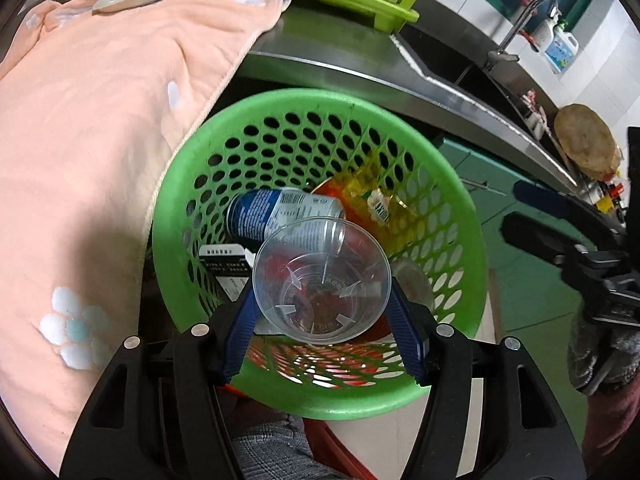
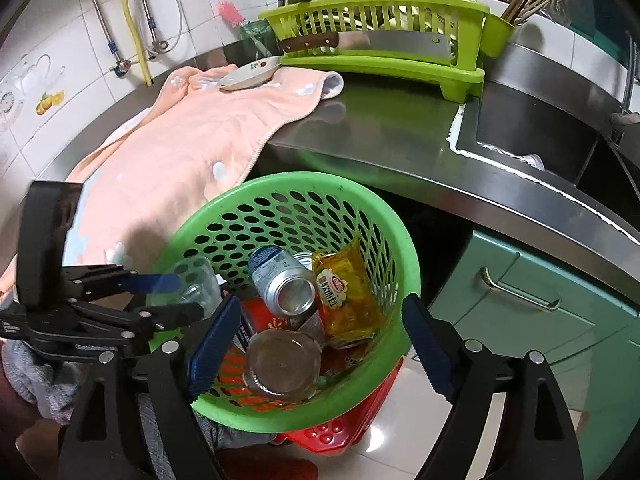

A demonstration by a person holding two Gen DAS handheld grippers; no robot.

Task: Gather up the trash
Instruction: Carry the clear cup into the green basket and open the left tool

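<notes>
A green perforated basket (image 1: 192,184) (image 2: 404,236) stands below the counter edge. In it lie a blue and silver can (image 1: 276,212) (image 2: 280,284), a yellow packet (image 2: 344,292), a black and white box (image 1: 222,264) and a clear jar (image 2: 282,364). My left gripper (image 1: 322,288) (image 2: 188,296) is shut on a clear plastic cup (image 1: 322,280) (image 2: 198,282), held over the basket's near-left side. My right gripper (image 2: 320,300) (image 1: 516,208) hangs open over the basket. The clear jar lies below, between its fingers, and the pads do not press on it.
A peach towel (image 2: 192,136) with a small plate (image 2: 250,74) covers the steel counter (image 2: 384,128) on the left. Behind stands a green dish rack (image 2: 376,56) holding a cleaver. A sink (image 2: 532,128) is on the right, green cabinets (image 2: 540,292) below. Something red (image 2: 340,432) sits under the basket.
</notes>
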